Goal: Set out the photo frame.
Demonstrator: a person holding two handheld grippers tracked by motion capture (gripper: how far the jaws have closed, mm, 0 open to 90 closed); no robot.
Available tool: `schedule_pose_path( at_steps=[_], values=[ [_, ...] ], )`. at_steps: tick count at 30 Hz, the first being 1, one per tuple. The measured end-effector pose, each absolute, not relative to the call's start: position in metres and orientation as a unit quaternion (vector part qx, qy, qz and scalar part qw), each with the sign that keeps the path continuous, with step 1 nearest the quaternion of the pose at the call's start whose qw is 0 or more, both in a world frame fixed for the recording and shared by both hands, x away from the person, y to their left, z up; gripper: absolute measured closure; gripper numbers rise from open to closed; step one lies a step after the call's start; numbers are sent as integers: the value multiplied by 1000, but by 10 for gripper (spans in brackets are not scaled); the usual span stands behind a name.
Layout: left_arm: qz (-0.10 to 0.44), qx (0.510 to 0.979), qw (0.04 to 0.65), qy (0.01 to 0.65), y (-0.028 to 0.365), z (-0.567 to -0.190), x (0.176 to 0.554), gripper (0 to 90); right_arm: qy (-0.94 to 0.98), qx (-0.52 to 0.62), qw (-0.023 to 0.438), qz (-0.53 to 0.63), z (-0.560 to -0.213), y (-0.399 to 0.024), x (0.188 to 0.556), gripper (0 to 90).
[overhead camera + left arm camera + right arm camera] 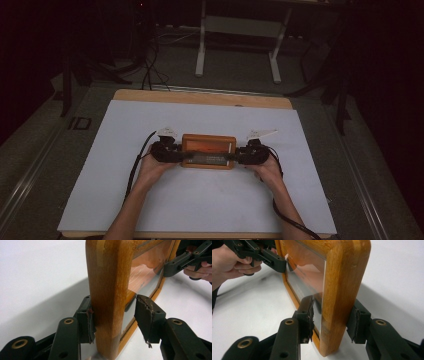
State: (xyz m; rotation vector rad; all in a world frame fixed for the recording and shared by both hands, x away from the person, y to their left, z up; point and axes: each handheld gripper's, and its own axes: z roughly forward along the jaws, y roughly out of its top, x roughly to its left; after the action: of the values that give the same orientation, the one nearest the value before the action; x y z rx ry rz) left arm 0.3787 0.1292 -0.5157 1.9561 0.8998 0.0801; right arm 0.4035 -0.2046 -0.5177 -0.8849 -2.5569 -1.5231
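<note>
Because each gripper clamped one end, left gripper [172,152] and right gripper [245,154] half closed on its edges, the wooden box [208,150] stood steady mid-table on the white sheet [125,200].

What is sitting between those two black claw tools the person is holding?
A wooden box with a clear panel lies between the left gripper and the right gripper, one at each end. The high view shows it on the white table cover.

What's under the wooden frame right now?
The wooden frame stands on its lower edge on the white sheet, a claw at each end. The strip of sheet beneath that edge is covered, so anything there can't be seen.
</note>
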Motion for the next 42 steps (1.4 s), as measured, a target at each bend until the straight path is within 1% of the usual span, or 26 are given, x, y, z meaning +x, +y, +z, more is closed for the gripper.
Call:
schedule_pose_path(
  at_steps=[11,15,19,28,34,42],
  values=[
    [30,800,470,373,129,-516,379,516,-822,-285,19,-492,-518,-205,403,596],
    [30,802,464,375,129,-516,379,492,-823,-284,20,-492,-519,-205,404,590],
    [31,798,467,379,132,-516,379,469,-828,-289,12,-481,-520,-204,403,528],
    [42,796,468,382,135,-514,376,423,-833,-291,-5,-470,-518,-204,402,454],
    [52,794,467,387,139,-511,374,387,-837,-289,-16,-465,-514,-206,400,422],
    [56,791,467,391,146,-508,370,385,-837,-291,-27,-462,-511,-210,398,389]
  ],
)
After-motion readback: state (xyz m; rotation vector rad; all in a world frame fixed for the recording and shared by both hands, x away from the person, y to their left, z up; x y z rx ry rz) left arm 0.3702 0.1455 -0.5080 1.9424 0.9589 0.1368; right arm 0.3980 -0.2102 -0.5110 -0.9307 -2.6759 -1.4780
